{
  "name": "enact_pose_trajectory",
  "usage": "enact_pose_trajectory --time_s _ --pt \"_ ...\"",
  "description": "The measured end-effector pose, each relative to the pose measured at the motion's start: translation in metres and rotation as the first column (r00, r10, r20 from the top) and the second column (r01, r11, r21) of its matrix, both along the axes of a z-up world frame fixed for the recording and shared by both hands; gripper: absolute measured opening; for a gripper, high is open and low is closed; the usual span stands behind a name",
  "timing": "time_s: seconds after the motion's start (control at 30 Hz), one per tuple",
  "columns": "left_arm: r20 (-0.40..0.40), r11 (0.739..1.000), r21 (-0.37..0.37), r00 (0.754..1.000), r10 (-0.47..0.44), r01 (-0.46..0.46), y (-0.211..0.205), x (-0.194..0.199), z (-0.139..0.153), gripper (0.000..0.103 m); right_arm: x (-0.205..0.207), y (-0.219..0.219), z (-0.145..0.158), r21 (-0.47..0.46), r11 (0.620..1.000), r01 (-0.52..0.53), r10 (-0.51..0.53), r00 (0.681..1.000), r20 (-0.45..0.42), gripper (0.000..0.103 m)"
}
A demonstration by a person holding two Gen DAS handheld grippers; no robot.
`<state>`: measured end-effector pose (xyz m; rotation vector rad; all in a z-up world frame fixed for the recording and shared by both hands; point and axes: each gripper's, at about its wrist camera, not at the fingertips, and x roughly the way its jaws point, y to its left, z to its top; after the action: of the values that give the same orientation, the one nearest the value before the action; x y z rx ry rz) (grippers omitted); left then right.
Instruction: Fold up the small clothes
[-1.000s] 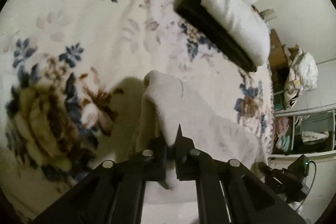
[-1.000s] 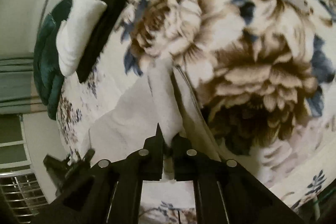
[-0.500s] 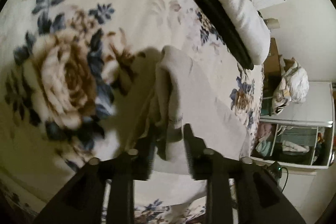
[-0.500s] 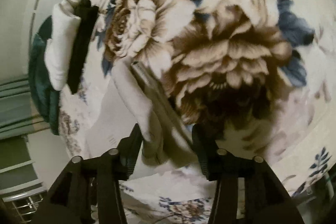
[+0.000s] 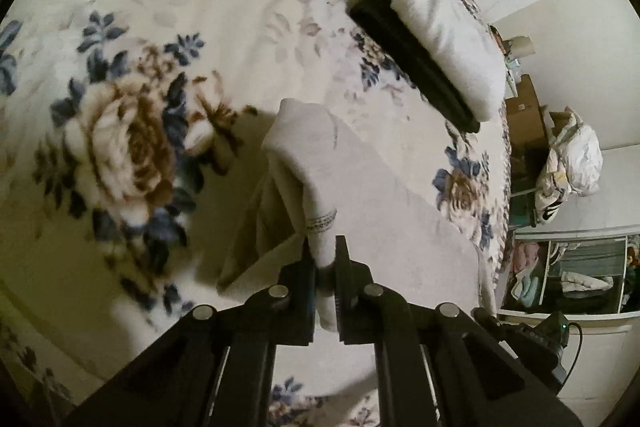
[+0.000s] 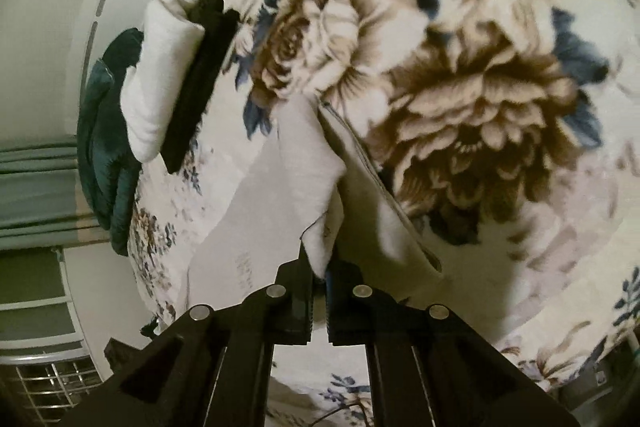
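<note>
A small pale grey garment (image 5: 384, 211) lies partly lifted over the floral bedspread (image 5: 168, 39). My left gripper (image 5: 326, 259) is shut on one gathered edge of it, which rises in a ridge ahead of the fingers. My right gripper (image 6: 319, 267) is shut on another bunched edge of the same garment (image 6: 296, 163), with a fold hanging to the right of the fingers. The right gripper's black body shows at the lower right of the left wrist view (image 5: 532, 335).
A folded stack, white cloth (image 5: 448, 35) on a black piece (image 5: 404, 55), lies farther up the bed; it shows in the right wrist view (image 6: 160, 79) too. A dark teal bundle (image 6: 104, 131) lies beyond it. Shelves with clothes (image 5: 568, 275) stand off the bed's edge.
Both grippers opened half a second ago and have closed again on the garment's edges, taking a fresh hold. The cloth ridge now stands higher off the bedspread.
</note>
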<state>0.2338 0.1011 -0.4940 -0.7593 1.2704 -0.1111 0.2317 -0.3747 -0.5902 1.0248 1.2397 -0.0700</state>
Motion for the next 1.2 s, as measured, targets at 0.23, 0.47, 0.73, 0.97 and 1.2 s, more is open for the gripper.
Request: enact_pose_trajectory --time_s 0.23,0.47,0.73,0.97,1.2 --pt "-0.157 1.0 -0.007 0.987 -0.028 0.028 0.006 -0.013 -0.044 0.009 -0.016 -0.007 -0.03 -0.04 0.997 -0.067 0.059 0.982 -0.181 0.005" --pt "-0.008 0.993 0.073 0.995 -0.095 0.095 0.004 -0.004 0.024 0.045 -0.013 -0.015 0.009 -0.21 0.975 -0.077 0.052 0.991 -0.121 0.047" --pt "0.137 0.976 0.145 0.974 -0.18 0.16 -0.026 0.084 0.004 0.058 0.056 0.038 0.044 -0.195 0.962 -0.191 0.231 0.949 0.213 0.05" --pt "0.068 0.972 0.162 0.981 -0.18 0.167 -0.015 0.102 -0.069 0.057 0.109 0.05 -0.044 -0.082 0.97 -0.23 0.24 0.956 0.169 0.046" --pt "0.069 0.977 0.171 0.988 -0.139 0.126 0.003 0.083 -0.071 0.057 0.09 0.004 -0.052 -0.076 0.994 -0.081 0.095 0.976 0.194 0.032"
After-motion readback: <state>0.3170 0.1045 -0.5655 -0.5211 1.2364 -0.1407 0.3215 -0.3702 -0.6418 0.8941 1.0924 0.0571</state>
